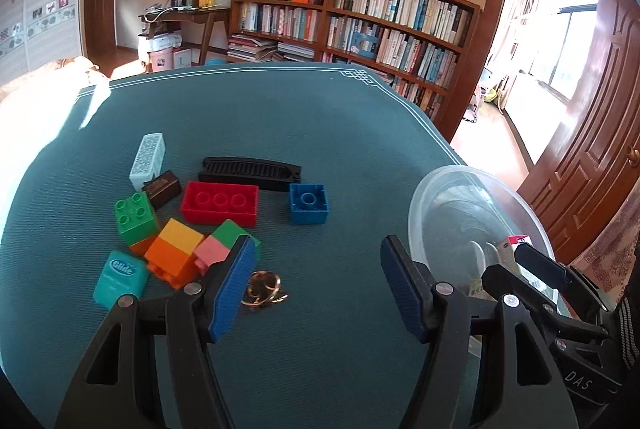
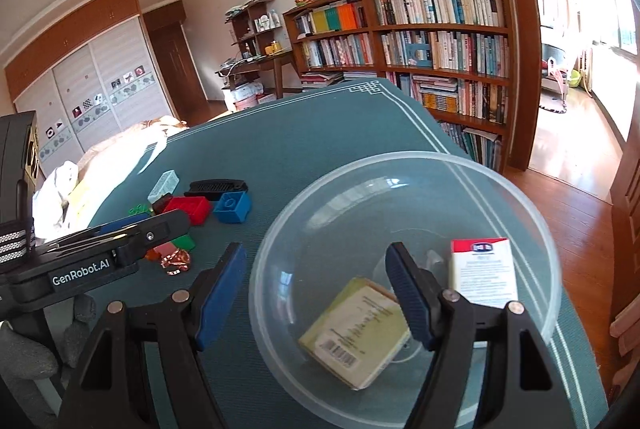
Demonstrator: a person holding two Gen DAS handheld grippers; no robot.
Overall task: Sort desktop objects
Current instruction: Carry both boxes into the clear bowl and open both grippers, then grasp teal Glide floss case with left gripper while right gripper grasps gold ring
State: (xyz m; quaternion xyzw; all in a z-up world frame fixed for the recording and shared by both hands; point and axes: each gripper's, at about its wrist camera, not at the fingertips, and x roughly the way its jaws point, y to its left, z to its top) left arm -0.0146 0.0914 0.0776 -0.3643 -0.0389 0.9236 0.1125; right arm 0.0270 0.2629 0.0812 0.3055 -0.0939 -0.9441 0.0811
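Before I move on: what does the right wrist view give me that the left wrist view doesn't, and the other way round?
Only the right wrist view looks down into the clear bowl, showing a yellowish barcoded box and a red-topped white box inside.

Only the left wrist view shows the teal Glide floss case and the orange-yellow block stack clearly.

Both show the red brick, blue block, black comb, gold rings, and both hand-held grippers open and empty: left, right.
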